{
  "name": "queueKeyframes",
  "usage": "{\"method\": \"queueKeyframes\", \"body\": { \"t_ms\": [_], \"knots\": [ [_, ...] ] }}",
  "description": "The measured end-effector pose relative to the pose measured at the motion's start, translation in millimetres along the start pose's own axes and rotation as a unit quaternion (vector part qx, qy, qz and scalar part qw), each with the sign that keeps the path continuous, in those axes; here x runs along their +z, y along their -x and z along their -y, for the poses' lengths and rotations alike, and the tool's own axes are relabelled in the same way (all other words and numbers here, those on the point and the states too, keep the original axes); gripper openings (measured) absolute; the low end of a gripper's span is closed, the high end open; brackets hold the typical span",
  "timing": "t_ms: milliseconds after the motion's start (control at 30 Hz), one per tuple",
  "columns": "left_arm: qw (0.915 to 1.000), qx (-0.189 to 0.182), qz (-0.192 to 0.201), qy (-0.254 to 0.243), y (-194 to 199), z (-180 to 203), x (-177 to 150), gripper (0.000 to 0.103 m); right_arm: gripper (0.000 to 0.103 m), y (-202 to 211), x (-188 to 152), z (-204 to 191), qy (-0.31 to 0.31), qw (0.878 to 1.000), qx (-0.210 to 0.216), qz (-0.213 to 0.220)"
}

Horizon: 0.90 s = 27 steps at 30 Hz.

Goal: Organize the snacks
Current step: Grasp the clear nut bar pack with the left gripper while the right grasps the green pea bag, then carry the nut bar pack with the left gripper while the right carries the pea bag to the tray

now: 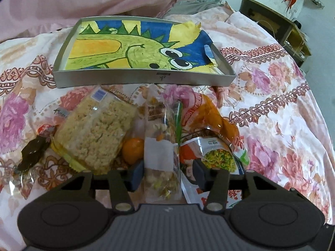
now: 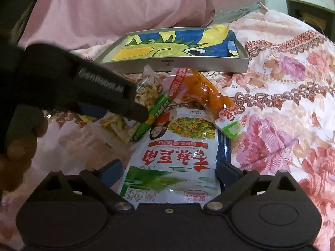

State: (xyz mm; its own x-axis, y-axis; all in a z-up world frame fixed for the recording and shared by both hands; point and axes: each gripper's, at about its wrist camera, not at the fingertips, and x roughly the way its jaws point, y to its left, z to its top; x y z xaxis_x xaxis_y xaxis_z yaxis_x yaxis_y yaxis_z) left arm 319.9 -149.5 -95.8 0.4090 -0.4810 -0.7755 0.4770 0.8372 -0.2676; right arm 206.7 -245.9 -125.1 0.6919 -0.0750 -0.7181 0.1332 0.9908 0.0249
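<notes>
left gripper (image 1: 166, 173): my jaws straddle the clear snack packet (image 1: 162, 156), long axis running away toward the tray (image 1: 142, 79), grip uncertain | right gripper (image 2: 168, 171): jaws spread around white pouch (image 2: 178, 152) on the bed, not pinching

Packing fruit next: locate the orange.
Left wrist view, lower centre: the orange sits between the noodle block pack and the clear snack bag, before the tray.

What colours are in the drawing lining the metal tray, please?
Green, yellow and blue, outlined in black: the drawing shows best in the left wrist view.
</notes>
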Motion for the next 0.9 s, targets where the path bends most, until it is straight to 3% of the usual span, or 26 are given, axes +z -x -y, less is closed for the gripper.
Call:
{"method": "queueKeyframes", "body": {
  "t_ms": [167, 500, 600, 900],
  "knots": [
    [0.9996, 0.023, -0.015, -0.010, -9.5, 1.7, 5.0, 0.040, 0.093, -6.4, 3.2, -3.4, 0.007, 1.000, -0.018, 0.006],
    [0.9990, 0.036, -0.022, -0.011, -5.5, 6.6, 1.4, 0.037, 0.084, -2.0, 2.9, -0.5, -0.013, 1.000, -0.008, 0.011],
    [0.9986, 0.044, -0.024, -0.018, -0.6, 8.8, -2.9, 0.037, 0.076, 1.3, 2.4, 0.1, -0.017, 1.000, 0.001, 0.013],
    [0.9982, 0.052, -0.022, -0.018, 11.2, 13.8, -12.0, 0.036, 0.073, 4.7, 1.5, -1.3, -0.018, 1.000, 0.007, 0.018]
  ]
}}
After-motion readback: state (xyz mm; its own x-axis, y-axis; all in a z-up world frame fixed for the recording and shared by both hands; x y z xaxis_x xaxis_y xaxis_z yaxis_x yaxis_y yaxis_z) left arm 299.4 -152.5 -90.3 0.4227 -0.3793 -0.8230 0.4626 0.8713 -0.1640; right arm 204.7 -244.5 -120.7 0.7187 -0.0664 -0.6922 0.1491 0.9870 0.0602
